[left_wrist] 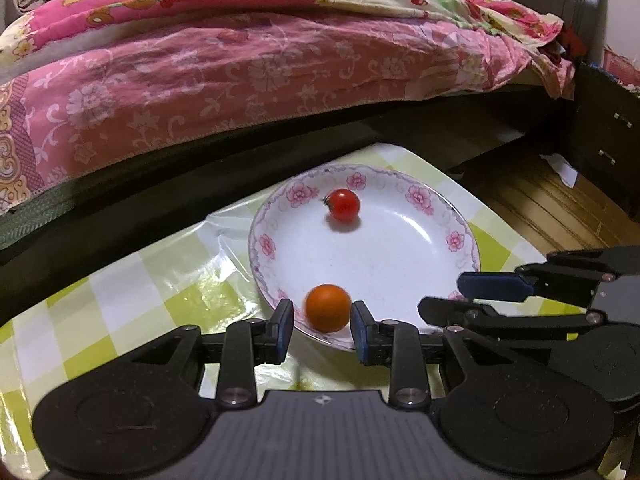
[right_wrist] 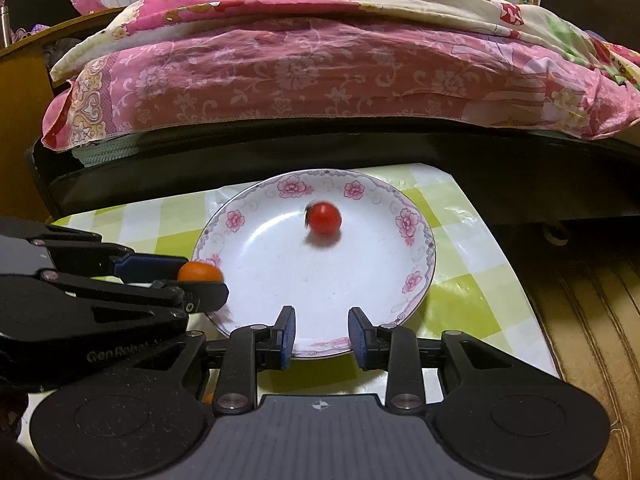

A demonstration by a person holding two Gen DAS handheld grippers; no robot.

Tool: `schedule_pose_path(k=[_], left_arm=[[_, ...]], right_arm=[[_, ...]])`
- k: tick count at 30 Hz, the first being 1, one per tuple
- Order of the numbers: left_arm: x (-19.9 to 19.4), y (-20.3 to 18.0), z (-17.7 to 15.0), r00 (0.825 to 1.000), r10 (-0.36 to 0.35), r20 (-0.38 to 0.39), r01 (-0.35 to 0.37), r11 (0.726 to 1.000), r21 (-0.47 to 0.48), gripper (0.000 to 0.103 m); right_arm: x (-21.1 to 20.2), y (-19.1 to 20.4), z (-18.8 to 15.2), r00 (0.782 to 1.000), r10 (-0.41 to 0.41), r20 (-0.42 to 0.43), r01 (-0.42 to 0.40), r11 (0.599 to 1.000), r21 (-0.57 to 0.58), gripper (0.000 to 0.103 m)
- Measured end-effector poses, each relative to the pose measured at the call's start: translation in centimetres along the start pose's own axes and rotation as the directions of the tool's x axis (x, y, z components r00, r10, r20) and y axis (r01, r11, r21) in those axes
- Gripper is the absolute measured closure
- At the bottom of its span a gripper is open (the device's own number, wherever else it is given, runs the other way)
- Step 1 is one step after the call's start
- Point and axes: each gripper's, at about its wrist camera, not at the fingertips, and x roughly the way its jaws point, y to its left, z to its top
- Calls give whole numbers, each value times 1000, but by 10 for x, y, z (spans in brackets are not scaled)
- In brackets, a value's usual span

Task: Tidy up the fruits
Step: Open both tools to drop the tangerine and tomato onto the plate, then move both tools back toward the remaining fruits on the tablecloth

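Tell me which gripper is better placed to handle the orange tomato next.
Left. The orange tomato sits between the left gripper fingers at the plate rim; the right gripper is empty, nearer the red tomato.

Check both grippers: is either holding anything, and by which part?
Nothing is gripped. The orange tomato lies between the pads of the left gripper, with a gap showing on one side. The right gripper is empty.

Right wrist view: small round orange tomato (right_wrist: 199, 272) half hidden behind left gripper's black finger (right_wrist: 208, 295); round red tomato (right_wrist: 325, 218), at twelve o'clock, blurred.
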Motion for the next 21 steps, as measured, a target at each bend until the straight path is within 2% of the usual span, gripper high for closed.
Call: schedule_pose_path(k=[11,21], left_arm=[[-16,11,-5,1000,-11,0,11,999,-33,63],[-43,18,-28,998,-54,-33,54,998,-20,61]], right_arm=[[-15,3,-3,1000,12,11,-12,1000,5,71],[-33,13,-22,997,79,-17,-79,997,-13,70]])
